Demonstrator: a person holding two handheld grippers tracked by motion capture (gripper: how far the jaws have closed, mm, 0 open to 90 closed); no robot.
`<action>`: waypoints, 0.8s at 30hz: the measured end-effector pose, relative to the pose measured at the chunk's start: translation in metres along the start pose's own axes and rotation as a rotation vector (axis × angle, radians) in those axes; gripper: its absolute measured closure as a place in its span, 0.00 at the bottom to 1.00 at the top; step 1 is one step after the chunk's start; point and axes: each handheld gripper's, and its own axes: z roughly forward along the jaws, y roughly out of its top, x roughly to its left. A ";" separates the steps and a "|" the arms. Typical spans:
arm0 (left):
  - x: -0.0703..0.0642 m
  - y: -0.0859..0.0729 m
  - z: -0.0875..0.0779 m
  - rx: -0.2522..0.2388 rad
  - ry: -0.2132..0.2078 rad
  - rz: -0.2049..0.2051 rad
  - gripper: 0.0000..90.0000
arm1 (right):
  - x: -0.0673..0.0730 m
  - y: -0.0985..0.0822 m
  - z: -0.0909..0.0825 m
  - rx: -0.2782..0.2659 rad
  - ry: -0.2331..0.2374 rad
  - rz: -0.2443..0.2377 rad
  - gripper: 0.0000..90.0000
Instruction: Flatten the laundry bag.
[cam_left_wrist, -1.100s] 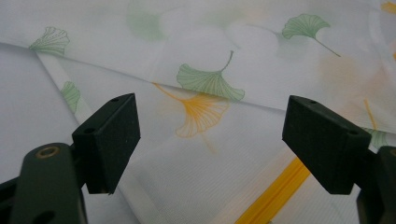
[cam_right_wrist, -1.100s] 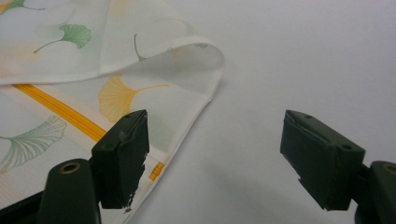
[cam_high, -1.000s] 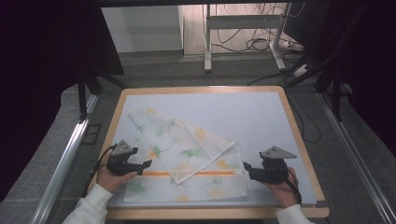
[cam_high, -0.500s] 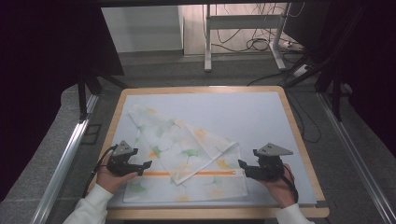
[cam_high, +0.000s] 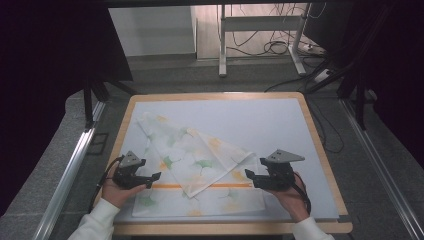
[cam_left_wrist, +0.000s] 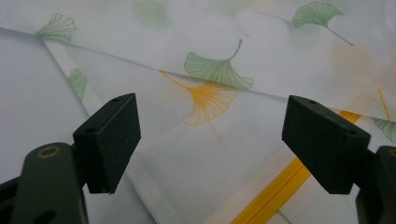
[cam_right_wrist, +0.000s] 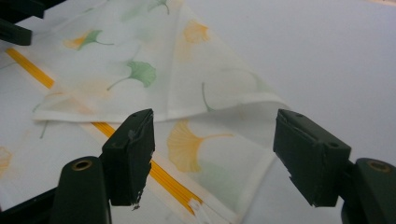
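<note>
A white cloth (cam_high: 200, 160) printed with green and orange ginkgo leaves lies partly folded on the mat, an orange stripe (cam_high: 200, 186) running across its near part. My left gripper (cam_high: 154, 180) stands open at the cloth's left edge. In the left gripper view its jaws (cam_left_wrist: 210, 140) hover wide over the cloth (cam_left_wrist: 210, 154). My right gripper (cam_high: 248, 178) is open at the cloth's right edge, by the folded corner. Its jaws (cam_right_wrist: 212, 154) have just been closing a little; the cloth's edge (cam_right_wrist: 154, 79) lies below and between them, not pinched.
A white mat (cam_high: 260, 120) covers the wooden table (cam_high: 215, 95); its far half and right side are bare. Black frame posts stand at both sides. Cables and a metal stand lie on the floor beyond the table.
My right gripper has moved left toward the cloth's folded corner and risen slightly. The left gripper and the cloth have stayed put.
</note>
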 end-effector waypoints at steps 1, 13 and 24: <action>0.000 0.000 0.000 0.000 -0.001 0.000 0.21 | 0.002 0.002 0.001 0.004 0.000 -0.008 0.32; -0.001 -0.001 -0.001 -0.001 -0.003 0.011 0.21 | 0.021 0.030 0.014 0.024 0.052 -0.032 0.35; -0.003 -0.002 -0.002 0.001 0.009 0.015 0.22 | 0.040 0.053 0.027 0.023 0.105 -0.031 0.40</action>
